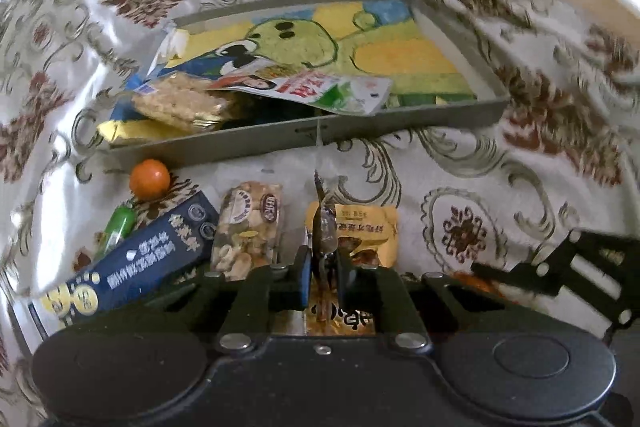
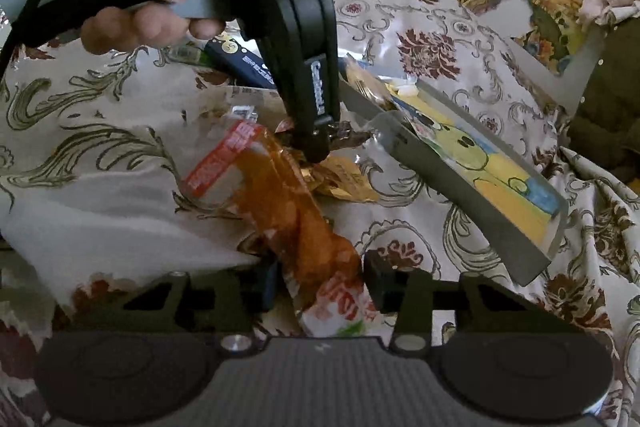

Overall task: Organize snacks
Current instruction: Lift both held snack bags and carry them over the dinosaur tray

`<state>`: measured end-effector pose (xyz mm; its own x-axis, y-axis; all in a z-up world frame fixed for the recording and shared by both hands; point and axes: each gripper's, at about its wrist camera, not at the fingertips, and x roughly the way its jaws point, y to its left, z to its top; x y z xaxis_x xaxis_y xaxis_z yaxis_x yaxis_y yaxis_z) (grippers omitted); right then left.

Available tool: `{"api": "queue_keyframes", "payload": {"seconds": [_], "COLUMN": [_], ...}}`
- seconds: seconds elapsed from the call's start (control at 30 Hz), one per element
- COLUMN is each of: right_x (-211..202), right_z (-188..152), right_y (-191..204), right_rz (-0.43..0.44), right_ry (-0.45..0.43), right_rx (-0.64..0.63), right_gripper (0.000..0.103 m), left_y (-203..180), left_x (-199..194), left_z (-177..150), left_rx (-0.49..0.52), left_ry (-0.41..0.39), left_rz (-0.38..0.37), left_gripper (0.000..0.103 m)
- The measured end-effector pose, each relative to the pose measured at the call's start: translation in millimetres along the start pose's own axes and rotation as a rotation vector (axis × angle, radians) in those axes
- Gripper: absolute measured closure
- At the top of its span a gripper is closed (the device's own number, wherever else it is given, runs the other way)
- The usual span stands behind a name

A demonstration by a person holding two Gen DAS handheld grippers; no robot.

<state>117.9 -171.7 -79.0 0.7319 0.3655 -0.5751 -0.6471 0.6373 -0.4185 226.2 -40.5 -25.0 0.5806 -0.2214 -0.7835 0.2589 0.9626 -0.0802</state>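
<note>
Left gripper (image 1: 323,263) points steeply down, jaws pinching a yellow foil snack packet (image 1: 360,227); right gripper (image 2: 320,285) jaws straddle an orange snack pouch (image 2: 296,223), contact unclear; the shallow grey tray (image 1: 280,141) holds snacks.

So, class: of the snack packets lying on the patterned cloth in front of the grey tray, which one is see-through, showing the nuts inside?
The clear plastic packet of mixed nuts, between the dark blue carton and the yellow foil packet; both neighbours are opaque.

The left wrist view is taken close above the tablecloth, angled steeply down, facing the long side of the grey tray (image 1: 280,143). The right wrist view is taken from beside the tray (image 2: 440,183), seen end-on to its right. The tray and nearby snacks are shared.
</note>
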Motion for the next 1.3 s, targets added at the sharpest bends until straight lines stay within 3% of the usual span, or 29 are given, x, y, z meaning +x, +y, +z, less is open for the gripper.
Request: {"api": "queue_keyframes", "payload": {"seconds": [0.2,0.67,1.07,1.3], "right_x": [-4.5,-24.2,-27.2,-20.5], "right_z": [-0.1,0.6,4.0,17.5], "right_y": [3.5,4.0,-43.3,-86.1], "right_rz": [-0.010,-0.059,-0.185,-0.201], "right_ry": [-0.013,-0.023,-0.056,-0.051], "right_rx": [-0.008,-0.016,0.211,0.354], "right_gripper": [0.060,0.060,0.060,0.060], "left_y": [13.1,13.9,35.8,46.6], "left_x": [-16.1,-50.1,-57.3,-41.5], "left_z": [-11.2,-15.2,3.0,35.0], "left_rx": [-0.104,-0.164,-0.206,-0.208], "left_ry": [-0.061,-0.180,-0.221,-0.261], "left_rz": [-0.008,-0.020,-0.051,-0.069], "left_gripper": [0.091,0.091,0.091,0.091]}}
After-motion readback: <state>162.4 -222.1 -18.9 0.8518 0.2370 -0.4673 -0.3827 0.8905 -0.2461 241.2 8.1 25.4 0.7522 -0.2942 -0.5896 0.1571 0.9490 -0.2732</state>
